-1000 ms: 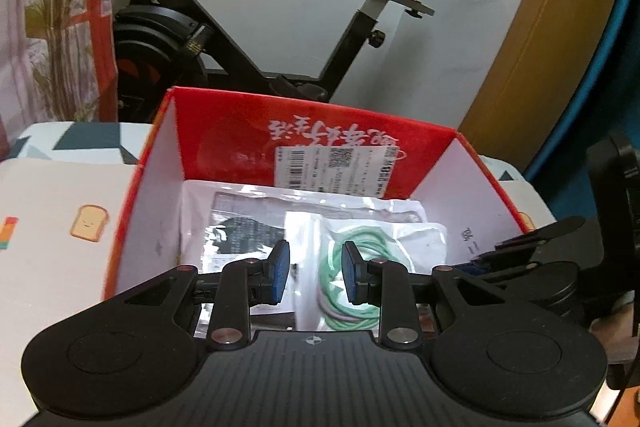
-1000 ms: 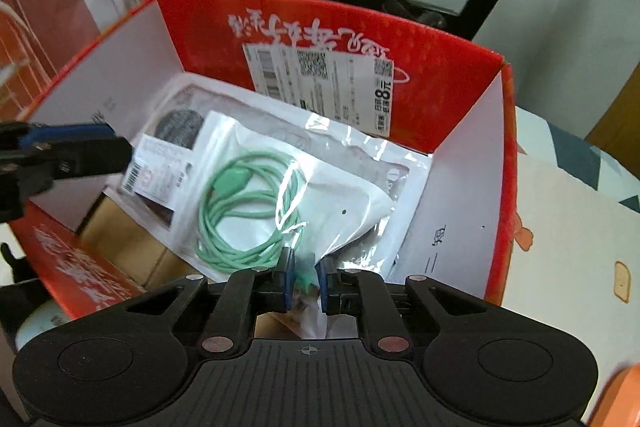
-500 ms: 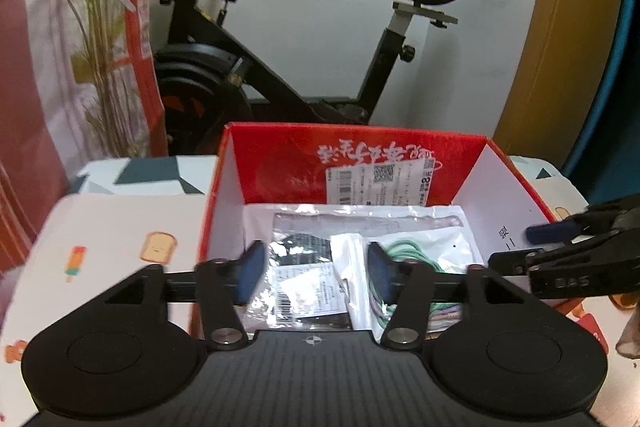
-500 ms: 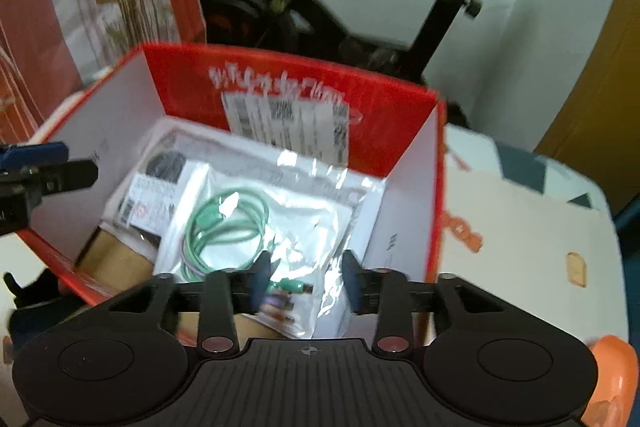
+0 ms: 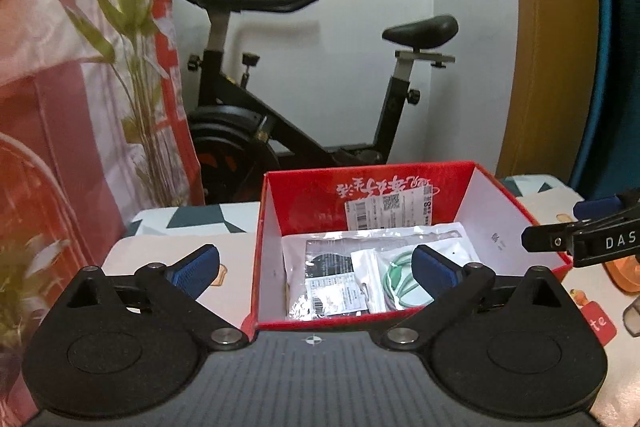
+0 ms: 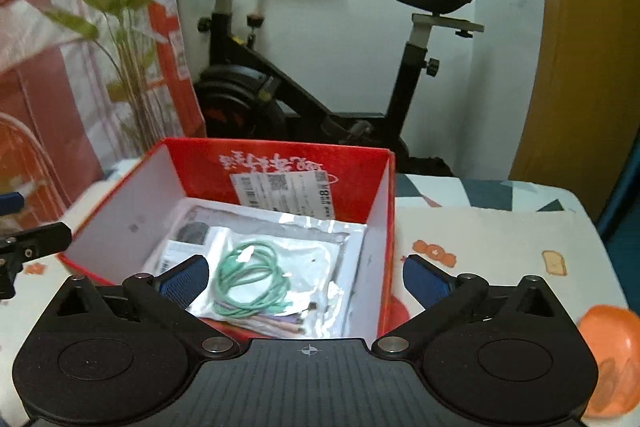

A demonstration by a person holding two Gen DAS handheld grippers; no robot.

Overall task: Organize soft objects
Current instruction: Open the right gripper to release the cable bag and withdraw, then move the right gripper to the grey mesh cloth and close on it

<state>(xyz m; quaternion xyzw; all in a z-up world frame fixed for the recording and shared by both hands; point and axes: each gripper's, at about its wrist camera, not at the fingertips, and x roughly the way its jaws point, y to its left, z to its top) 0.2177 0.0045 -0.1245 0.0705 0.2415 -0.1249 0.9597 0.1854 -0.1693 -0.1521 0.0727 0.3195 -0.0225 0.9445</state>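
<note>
Red cardboard box (image 5: 400,187), open at the top, with white inner side walls and a printed label (image 6: 280,193) on its far inner wall, at centre frame in both wrist views. Inside lie flat clear plastic bags: one with a coiled green cable (image 6: 250,281), nearest the lower edge of the box in the right wrist view, partly overlapping a bag with dark contents (image 5: 326,267) and a barcode sticker, which lies to its left. The box stands on a pale tablecloth (image 6: 500,239) printed with toast and other small motifs. An orange bowl (image 6: 610,351) sits at the lower right of the right wrist view. Behind the table, at upper centre, a black exercise bike (image 5: 304,115) stands against a white wall; a green plant (image 5: 132,47) and red-and-pink fabric fill the left of the frame, and a wooden panel the right.

Left gripper (image 5: 316,269): jaws opening, spread wide, nothing between the blue pads (image 5: 196,267). Right gripper (image 6: 306,279): jaws opening, likewise spread wide and holding nothing, the cable bag lying in the box below and touched by neither pad
</note>
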